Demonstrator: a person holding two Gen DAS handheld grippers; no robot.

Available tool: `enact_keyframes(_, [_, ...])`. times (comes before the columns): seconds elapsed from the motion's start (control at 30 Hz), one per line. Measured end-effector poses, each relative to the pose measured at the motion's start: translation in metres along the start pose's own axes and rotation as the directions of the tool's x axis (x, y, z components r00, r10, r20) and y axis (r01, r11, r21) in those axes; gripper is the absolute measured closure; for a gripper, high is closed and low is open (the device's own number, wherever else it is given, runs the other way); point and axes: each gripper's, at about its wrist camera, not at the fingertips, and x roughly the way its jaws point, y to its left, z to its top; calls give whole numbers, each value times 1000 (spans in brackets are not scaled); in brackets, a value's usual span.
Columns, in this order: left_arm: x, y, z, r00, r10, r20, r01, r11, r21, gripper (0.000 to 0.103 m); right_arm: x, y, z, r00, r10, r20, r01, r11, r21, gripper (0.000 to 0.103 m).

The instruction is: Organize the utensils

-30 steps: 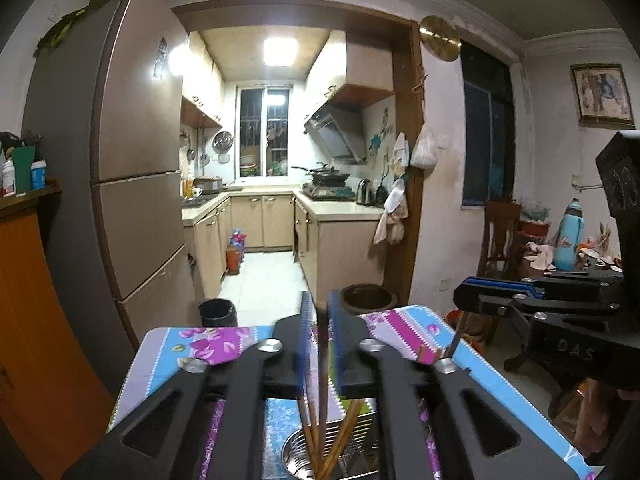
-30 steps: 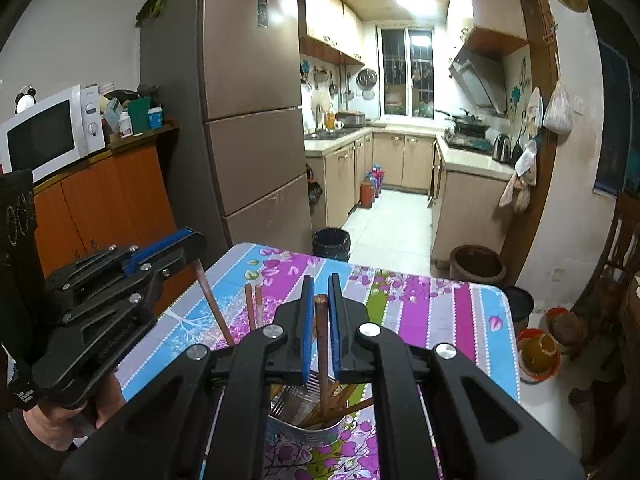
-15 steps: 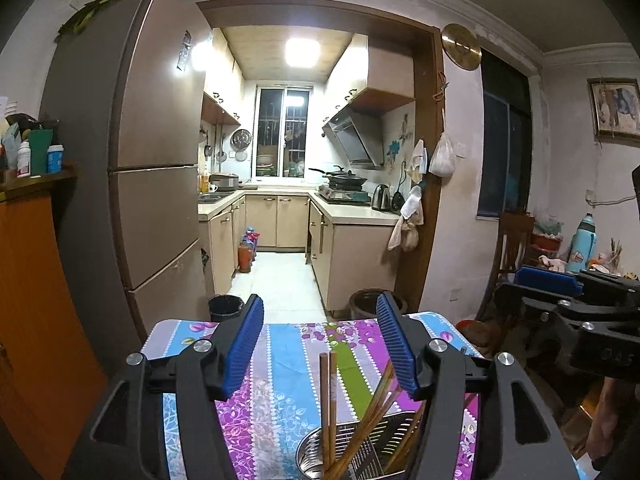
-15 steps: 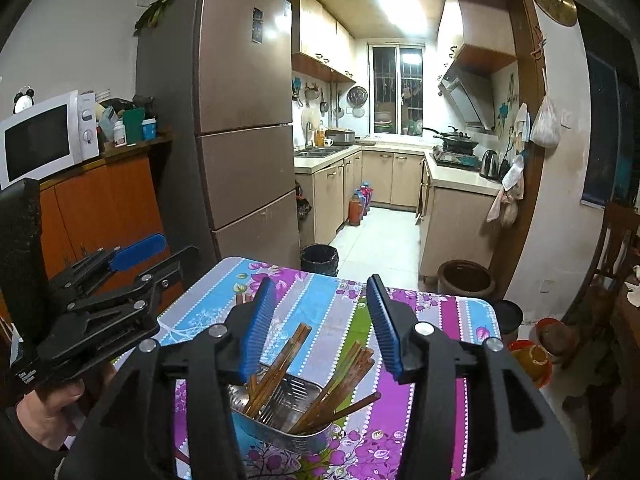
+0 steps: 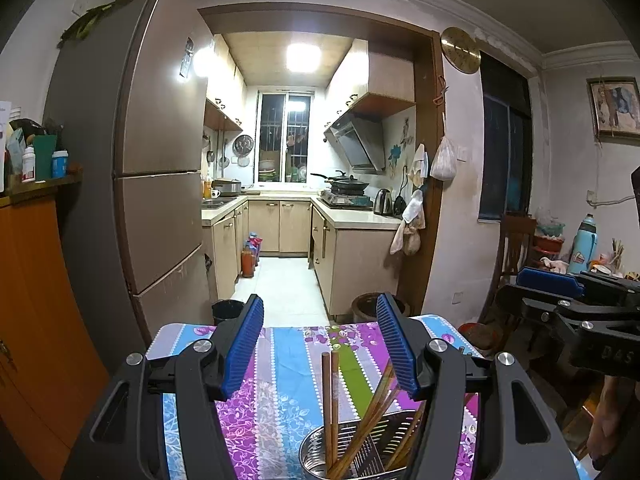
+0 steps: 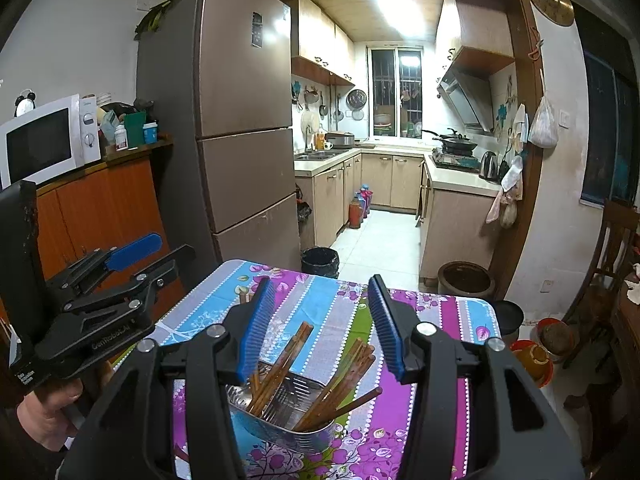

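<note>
A perforated steel utensil holder (image 6: 280, 412) stands on the table with the flowered striped cloth (image 6: 316, 300). Several brown wooden chopsticks (image 6: 340, 376) lean in it in two bunches. It also shows in the left wrist view (image 5: 360, 452), with chopsticks (image 5: 329, 400) standing in it. My left gripper (image 5: 320, 344) is open and empty, held above and behind the holder. My right gripper (image 6: 320, 320) is open and empty above the holder. Each gripper shows at the side of the other's view, the left (image 6: 100, 304) and the right (image 5: 580, 312).
A tall brown fridge (image 6: 240, 120) and an orange cabinet (image 6: 108, 208) with a microwave (image 6: 44, 140) stand to the left. A kitchen doorway lies ahead, with a black bin (image 6: 320, 262) and a brown pot (image 6: 464, 280) beyond the table's far edge. Chairs stand at right.
Both grippers were shut on chopsticks one second ago. They have opened, the chopsticks have dropped into the holder, and both grippers have risen and pulled back.
</note>
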Motion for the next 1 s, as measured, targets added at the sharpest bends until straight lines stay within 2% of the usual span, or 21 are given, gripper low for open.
enact_keyframes(0.17, [-14,0,-3,1000,11,27,-11,1000,-1,30,-12,3,-7,999,8,39,-8,1000,-1,31])
enact_keyframes(0.3, [-29,1,-12,999,18,52,-17,1000,-20,23,-27,7,-20,997,20,74,-20,1000,-2,29])
enact_keyframes(0.37, [-37,2,-18,998,22,58,-20,1000,-22,23,-34,9,-27,996,25,91,-25,1000,-4,21])
enact_keyframes(0.53, [-61,1,-33,995,36,96,-36,999,-8,15,-61,15,-50,987,12,163,-8,1000,-26,11])
enact_keyframes(0.73, [-107,-7,-59,988,41,152,-45,999,23,7,-94,18,-79,973,1,230,3,1000,-19,7])
enact_keyframes(1.0, [-169,-21,-90,974,41,221,-59,995,76,5,-136,33,-127,962,-18,273,34,998,-54,6])
